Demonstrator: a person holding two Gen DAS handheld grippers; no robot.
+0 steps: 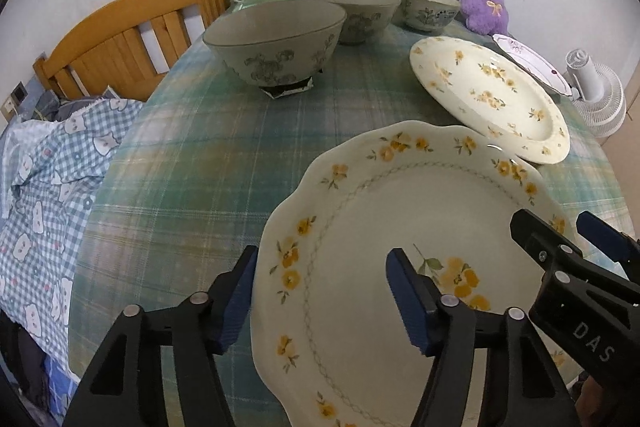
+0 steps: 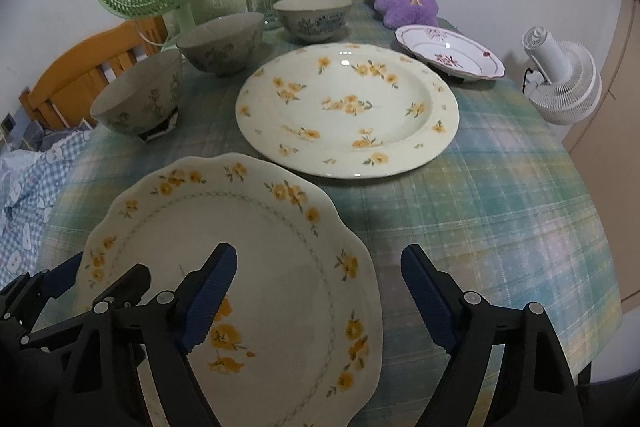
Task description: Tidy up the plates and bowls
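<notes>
scalloped plate (image 1: 400, 287) flat on the table (image 1: 180, 167), nearest of the dishes, directly under both tools. left gripper (image 1: 320, 297) astride the plate's left rim: one jaw outside over the cloth, the other above the plate's middle, rim between them, neither pad seen pressing. jaws roughly half open, holding nothing. right gripper (image 2: 318, 299) astride the opposite, right rim: left jaw over the plate's inside, right jaw over bare cloth, gap wider than the left tool's, also empty. plate close to round, so no long axis to align with; grasp governed by the rim line, running away from each camera between its jaws. both hands about equally near, one per side, pointed steeply down. contact of either lower jaw with the cloth not to be told from these views. likely next: closing on both rims for a two-handed lift. round plate (image 2: 348, 111) beyond, just beside the scalloped one, rims near or overlapping in view, touching not certain. small plate (image 2: 450, 53) farther right. three bowls (image 2: 138, 95) in a row along the far left.
</notes>
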